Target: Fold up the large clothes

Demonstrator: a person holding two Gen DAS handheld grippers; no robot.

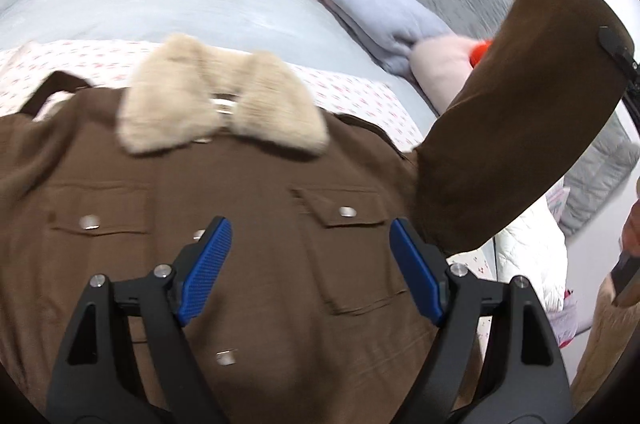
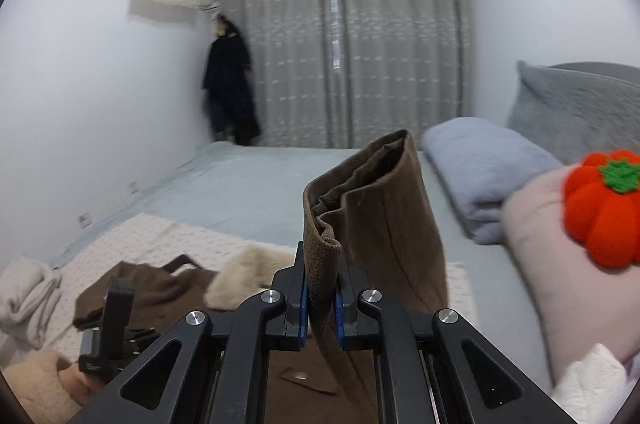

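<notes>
A brown jacket (image 1: 240, 208) with a cream fur collar (image 1: 224, 100) lies face up on the bed, with snap chest pockets. My left gripper (image 1: 310, 264) is open and hovers over the jacket's chest, holding nothing. My right gripper (image 2: 322, 298) is shut on the cuff of the jacket's right sleeve (image 2: 372, 220) and holds it up off the bed. The raised sleeve also shows in the left wrist view (image 1: 520, 112), with the right gripper's tip (image 1: 618, 50) at its end. The left gripper's body (image 2: 108, 328) shows low left in the right wrist view.
The jacket lies on a white patterned sheet (image 1: 80, 60) over a pale blue bed (image 1: 168, 0). At the head are a folded blue blanket (image 2: 484, 172), grey pillow (image 2: 580, 104), pink pillow (image 2: 560, 284) and orange pumpkin plush (image 2: 604, 208). Grey curtains (image 2: 340, 56) hang behind.
</notes>
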